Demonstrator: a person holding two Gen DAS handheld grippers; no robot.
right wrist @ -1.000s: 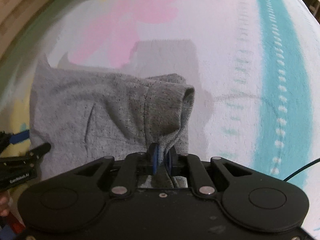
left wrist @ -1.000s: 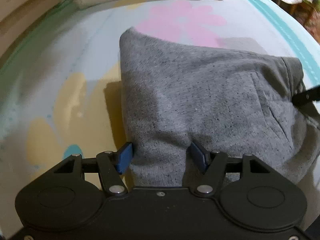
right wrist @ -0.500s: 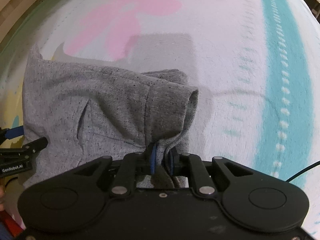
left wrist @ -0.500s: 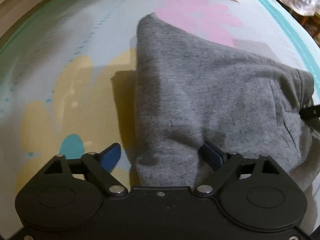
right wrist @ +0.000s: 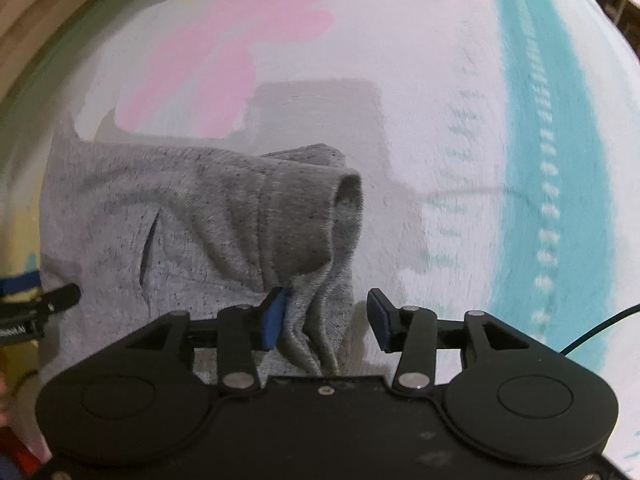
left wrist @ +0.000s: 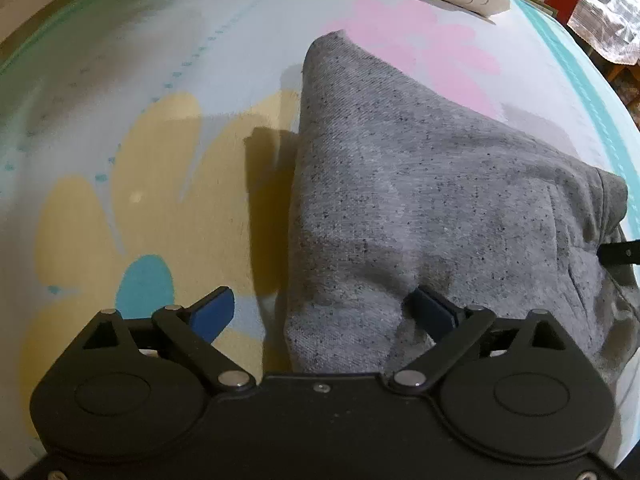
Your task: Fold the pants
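Each camera rides on the back of its own tool and looks steeply down along the fingers, close over the bed [left wrist: 120, 92]. The left wrist view sits at the near left end of the grey pants [left wrist: 420, 184], with the left tool [left wrist: 324, 312] low in frame, while the right wrist view sits over their right end behind the right tool [right wrist: 326, 316]. Both share the pants and the sheet's pink flower [right wrist: 208, 64], and each catches the other tool at its edge.
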